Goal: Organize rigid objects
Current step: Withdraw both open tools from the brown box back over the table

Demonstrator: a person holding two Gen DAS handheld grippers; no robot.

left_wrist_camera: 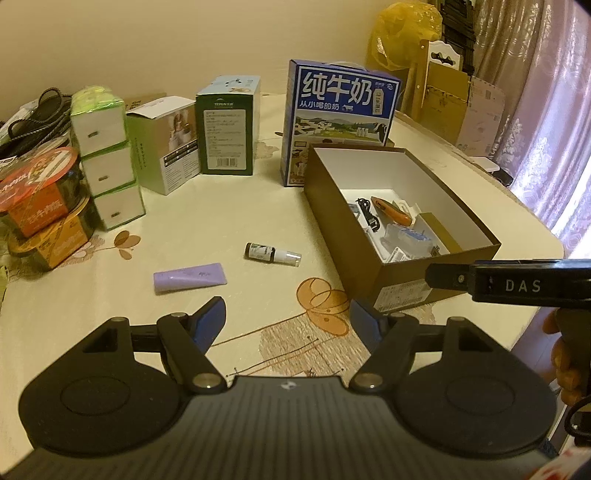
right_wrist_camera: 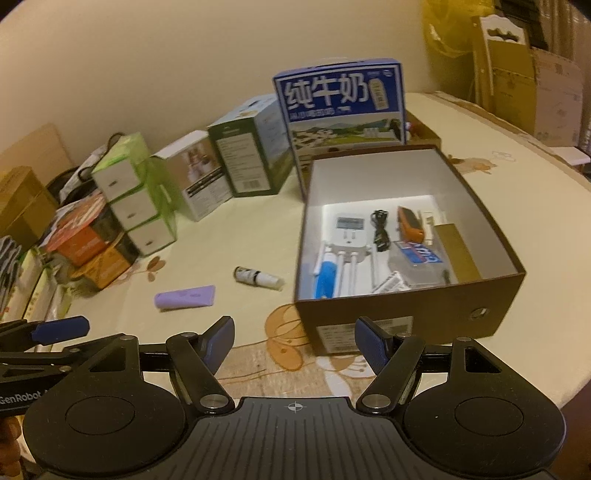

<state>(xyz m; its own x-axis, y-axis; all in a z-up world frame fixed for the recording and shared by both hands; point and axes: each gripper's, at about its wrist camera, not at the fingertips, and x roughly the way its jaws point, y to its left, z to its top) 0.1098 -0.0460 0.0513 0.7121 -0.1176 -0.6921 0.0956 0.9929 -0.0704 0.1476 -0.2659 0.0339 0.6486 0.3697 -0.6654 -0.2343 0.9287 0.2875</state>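
A brown shoebox (left_wrist_camera: pixel 373 258) (right_wrist_camera: pixel 402 317) stands open on the table, holding several small items: a white plug, a black cable, an orange tool, a clear case. On the cloth to its left lie a small dark bottle with a white cap (left_wrist_camera: pixel 272 254) (right_wrist_camera: pixel 258 277) and a purple tube (left_wrist_camera: pixel 189 277) (right_wrist_camera: pixel 185 296). My left gripper (left_wrist_camera: pixel 290 319) hovers open above the tablecloth, nothing between its blue pads. My right gripper (right_wrist_camera: pixel 295 341) is open too, empty, just in front of the box's near wall. Each gripper shows at the edge of the other's view.
Along the wall stand a blue milk carton box (left_wrist_camera: pixel 338 122), a green box (left_wrist_camera: pixel 227 129), a white box (left_wrist_camera: pixel 166 147), stacked green-white boxes (left_wrist_camera: pixel 107 170) and red and orange tins (left_wrist_camera: pixel 40 206). Cardboard and a yellow bag (left_wrist_camera: pixel 406 33) sit at back right. The table edge (left_wrist_camera: pixel 535 225) curves right.
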